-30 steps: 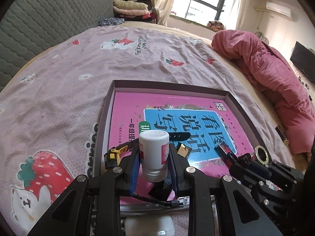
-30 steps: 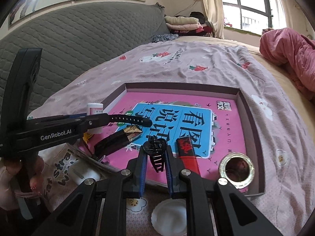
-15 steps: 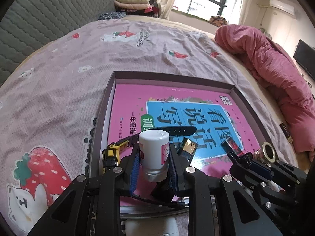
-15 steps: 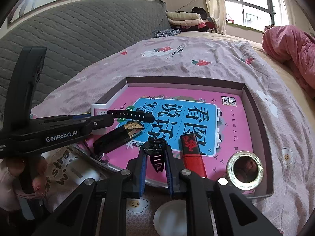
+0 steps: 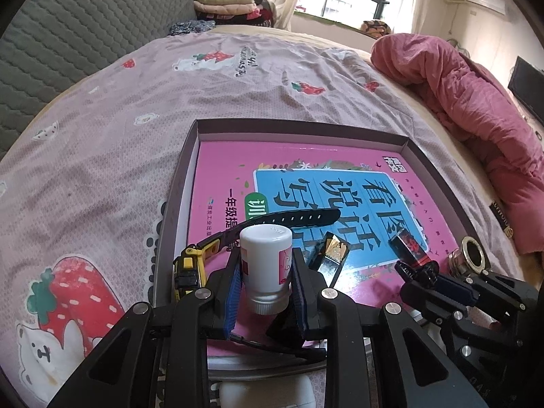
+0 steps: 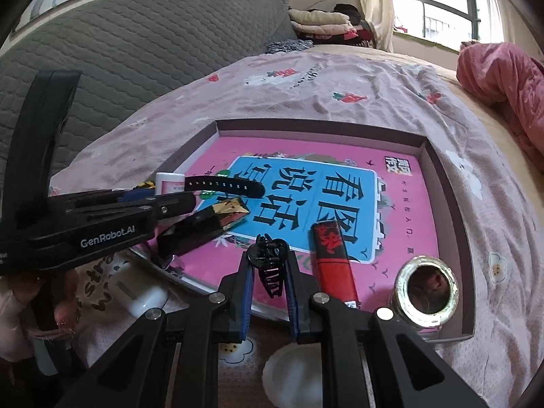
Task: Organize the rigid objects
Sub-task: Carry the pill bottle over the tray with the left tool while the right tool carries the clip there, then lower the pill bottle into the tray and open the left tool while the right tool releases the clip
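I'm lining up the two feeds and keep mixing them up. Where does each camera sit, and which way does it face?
Left wrist: sits behind the left gripper, looking down its fingers at a white bottle they clamp, above the tray.
Right wrist: sits behind the right gripper, which grips a black hair clip; the left gripper and a hand show.
Shared: tray, pink book, red case.

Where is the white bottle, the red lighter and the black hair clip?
white bottle [image 5: 266, 265], left wrist view, on its body between the tongs.
red lighter [image 6: 331, 255], right wrist view, on its red side.
black hair clip [image 6: 268, 265], right wrist view, on its middle.
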`<state>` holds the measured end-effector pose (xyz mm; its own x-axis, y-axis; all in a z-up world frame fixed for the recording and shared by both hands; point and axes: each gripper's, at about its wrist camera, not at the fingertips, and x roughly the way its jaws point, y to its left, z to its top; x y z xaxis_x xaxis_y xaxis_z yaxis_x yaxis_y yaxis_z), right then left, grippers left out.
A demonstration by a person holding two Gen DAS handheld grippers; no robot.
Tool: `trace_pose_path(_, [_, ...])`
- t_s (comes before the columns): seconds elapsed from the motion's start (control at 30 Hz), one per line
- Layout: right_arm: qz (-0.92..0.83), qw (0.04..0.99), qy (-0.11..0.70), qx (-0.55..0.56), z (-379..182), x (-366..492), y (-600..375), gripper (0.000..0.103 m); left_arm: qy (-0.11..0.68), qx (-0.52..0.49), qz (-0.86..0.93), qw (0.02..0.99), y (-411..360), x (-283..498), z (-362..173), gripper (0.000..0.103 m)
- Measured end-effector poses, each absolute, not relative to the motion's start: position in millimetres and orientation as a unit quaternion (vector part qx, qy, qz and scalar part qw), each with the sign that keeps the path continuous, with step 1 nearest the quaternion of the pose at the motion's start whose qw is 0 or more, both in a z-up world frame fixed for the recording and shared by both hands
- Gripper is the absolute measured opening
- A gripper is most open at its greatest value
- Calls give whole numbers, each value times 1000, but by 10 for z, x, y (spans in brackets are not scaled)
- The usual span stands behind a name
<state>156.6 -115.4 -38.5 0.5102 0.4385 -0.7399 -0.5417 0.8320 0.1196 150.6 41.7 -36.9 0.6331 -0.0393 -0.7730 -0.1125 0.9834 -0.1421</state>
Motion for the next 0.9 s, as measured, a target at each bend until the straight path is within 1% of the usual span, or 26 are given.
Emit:
trace_pose_path(0.23, [286,853,432,-61,-375,1645,-1177,18,429,-64,24,901,367,1505,-381,27])
trace_pose_path(0.53, [284,848,446,-47,-396,1677,-1220,18,429,-59,25,901,364,1504,-385,27])
trace_pose_path(0.9, [274,856,433,-70,-362,1641,-1189,20,432,-47,22,901,334,1560,-393,27])
